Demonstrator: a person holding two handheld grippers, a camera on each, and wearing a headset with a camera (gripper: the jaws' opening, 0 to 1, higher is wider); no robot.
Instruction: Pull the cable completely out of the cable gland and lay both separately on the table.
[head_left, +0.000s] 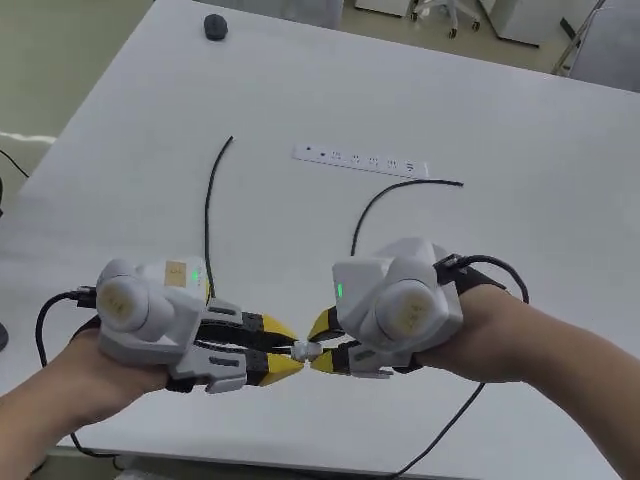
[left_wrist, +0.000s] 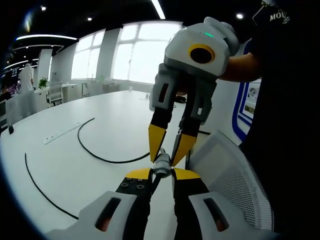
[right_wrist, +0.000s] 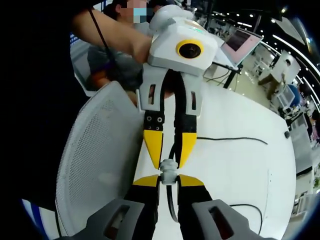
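Head view – the left gripper (head_left: 285, 352) and right gripper (head_left: 322, 352) meet tip to tip just above the near edge of the bench (head_left: 300, 100), with the small white cable gland (head_left: 305, 350) between them.

Left gripper view – its jaws are drawn narrow just behind the gland (left_wrist: 161, 165), apparently pinching the cable.

Right gripper view – its jaws pinch the gland (right_wrist: 169, 171); the black cable (right_wrist: 171, 202) is still threaded through. The pull-out is barely begun: next, the grippers need drawing steadily apart.
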